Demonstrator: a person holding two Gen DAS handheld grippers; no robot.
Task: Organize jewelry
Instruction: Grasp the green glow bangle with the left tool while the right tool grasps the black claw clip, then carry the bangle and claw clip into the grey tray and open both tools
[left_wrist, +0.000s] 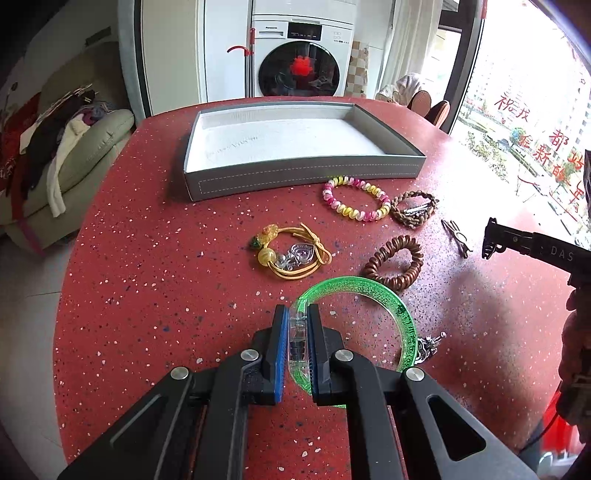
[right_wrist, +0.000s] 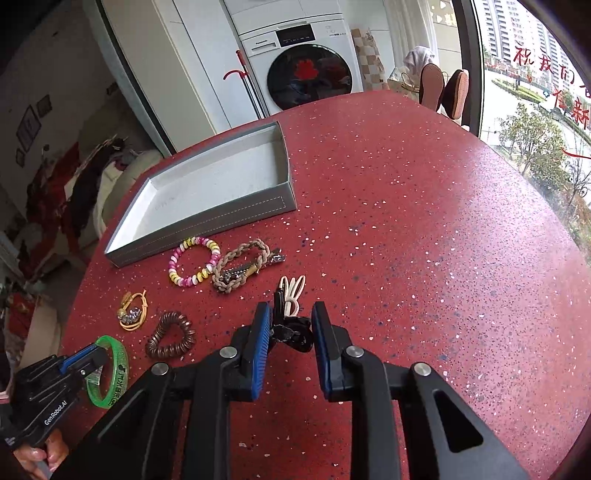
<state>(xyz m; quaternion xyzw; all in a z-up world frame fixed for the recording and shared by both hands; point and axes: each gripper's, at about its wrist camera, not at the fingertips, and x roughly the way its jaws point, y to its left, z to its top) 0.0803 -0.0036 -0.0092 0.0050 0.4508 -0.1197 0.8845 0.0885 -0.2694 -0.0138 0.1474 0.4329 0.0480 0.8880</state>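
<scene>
Left gripper (left_wrist: 297, 336) clamped on green bangle (left_wrist: 369, 295) rim, lower centre: stiff, light, slick plastic; grip across band. Right gripper (right_wrist: 290, 334) pinches black hair tie (right_wrist: 293, 332), centre: soft, squashy. Tray (left_wrist: 306, 184) upper centre, bare.

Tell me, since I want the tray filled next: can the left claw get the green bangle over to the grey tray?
Probably yes. The left claw is shut on the green bangle, and the grey tray stands open-topped and empty ahead, past the yellow cord bracelet.

washer (left_wrist: 300, 62) – white | sofa (left_wrist: 74, 155) – left | window (left_wrist: 524, 122) – bright daylight
</scene>
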